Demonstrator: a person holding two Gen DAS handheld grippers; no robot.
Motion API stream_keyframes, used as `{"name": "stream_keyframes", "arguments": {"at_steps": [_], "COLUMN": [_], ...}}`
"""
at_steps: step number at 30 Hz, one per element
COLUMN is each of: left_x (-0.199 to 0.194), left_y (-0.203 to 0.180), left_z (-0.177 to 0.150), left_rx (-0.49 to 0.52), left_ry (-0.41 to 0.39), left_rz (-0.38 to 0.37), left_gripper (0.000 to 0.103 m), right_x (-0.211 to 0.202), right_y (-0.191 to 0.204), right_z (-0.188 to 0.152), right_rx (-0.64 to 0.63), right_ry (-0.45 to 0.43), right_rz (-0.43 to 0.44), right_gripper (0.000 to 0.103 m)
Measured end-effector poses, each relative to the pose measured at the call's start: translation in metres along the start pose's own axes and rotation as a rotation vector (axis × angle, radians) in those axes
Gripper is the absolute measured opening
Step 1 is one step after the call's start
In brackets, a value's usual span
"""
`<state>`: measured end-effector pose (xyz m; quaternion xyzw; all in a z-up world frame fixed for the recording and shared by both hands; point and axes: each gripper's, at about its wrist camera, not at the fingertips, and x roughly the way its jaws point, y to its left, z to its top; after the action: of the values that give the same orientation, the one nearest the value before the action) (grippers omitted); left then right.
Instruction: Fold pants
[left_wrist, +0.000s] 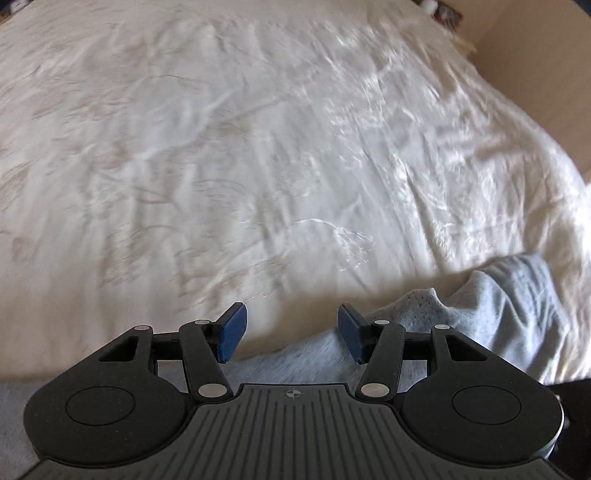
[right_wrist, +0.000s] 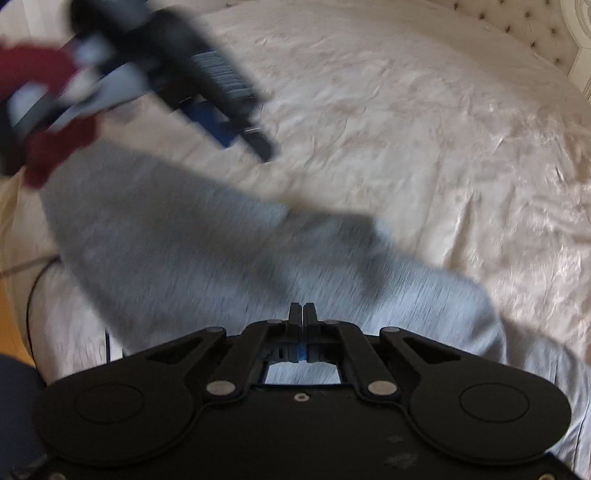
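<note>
Light grey sweatpants (right_wrist: 192, 251) lie across the white bed, blurred by motion. In the left wrist view a bunched part of the pants (left_wrist: 509, 306) lies at the lower right, with more fabric under the device. My left gripper (left_wrist: 291, 332) is open, its blue pads apart above the pants' edge, holding nothing. It also shows blurred in the right wrist view (right_wrist: 236, 136), above the pants' far end, held by a hand in a red glove (right_wrist: 48, 118). My right gripper (right_wrist: 303, 325) has its jaws together over the grey fabric; whether cloth is pinched I cannot tell.
The white wrinkled bedsheet (left_wrist: 240, 147) fills most of both views. A tufted headboard (right_wrist: 535, 33) curves at the far right. A beige wall (left_wrist: 546, 74) stands beside the bed. A dark cable (right_wrist: 33, 295) and wooden floor (right_wrist: 11, 325) show at the left edge.
</note>
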<state>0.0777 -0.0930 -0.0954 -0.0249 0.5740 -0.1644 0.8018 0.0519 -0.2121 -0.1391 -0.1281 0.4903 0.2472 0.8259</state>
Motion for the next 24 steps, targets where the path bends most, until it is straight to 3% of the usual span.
{"name": "stream_keyframes", "arguments": {"at_steps": [3, 5, 8, 14, 18, 22, 24], "left_x": [0.012, 0.019, 0.031, 0.037, 0.039, 0.041, 0.041], "left_y": [-0.008, -0.017, -0.024, -0.027, -0.025, -0.023, -0.02], "left_z": [-0.001, -0.005, -0.026, -0.056, -0.057, -0.054, -0.053], "left_rx": [-0.001, 0.021, 0.075, 0.067, 0.054, 0.051, 0.048], "left_ry": [0.03, 0.076, 0.152, 0.155, 0.149, 0.154, 0.156], "left_rz": [-0.037, -0.06, -0.057, -0.042, -0.041, -0.056, -0.069], "left_gripper": [0.053, 0.053, 0.053, 0.055, 0.055, 0.055, 0.055], "right_x": [-0.005, -0.012, -0.013, 0.028, 0.057, 0.081, 0.08], "right_y": [-0.016, -0.035, -0.062, -0.097, -0.102, -0.103, -0.093], "right_z": [0.0, 0.01, 0.031, 0.067, 0.081, 0.078, 0.071], "right_rx": [0.101, 0.18, 0.229, 0.298, 0.282, 0.272, 0.229], "right_ry": [-0.029, -0.075, -0.092, 0.046, 0.151, 0.271, 0.29], "right_rz": [-0.022, -0.043, -0.029, 0.054, 0.075, 0.192, 0.235], "right_gripper": [0.008, 0.028, 0.047, 0.061, 0.07, 0.067, 0.034]}}
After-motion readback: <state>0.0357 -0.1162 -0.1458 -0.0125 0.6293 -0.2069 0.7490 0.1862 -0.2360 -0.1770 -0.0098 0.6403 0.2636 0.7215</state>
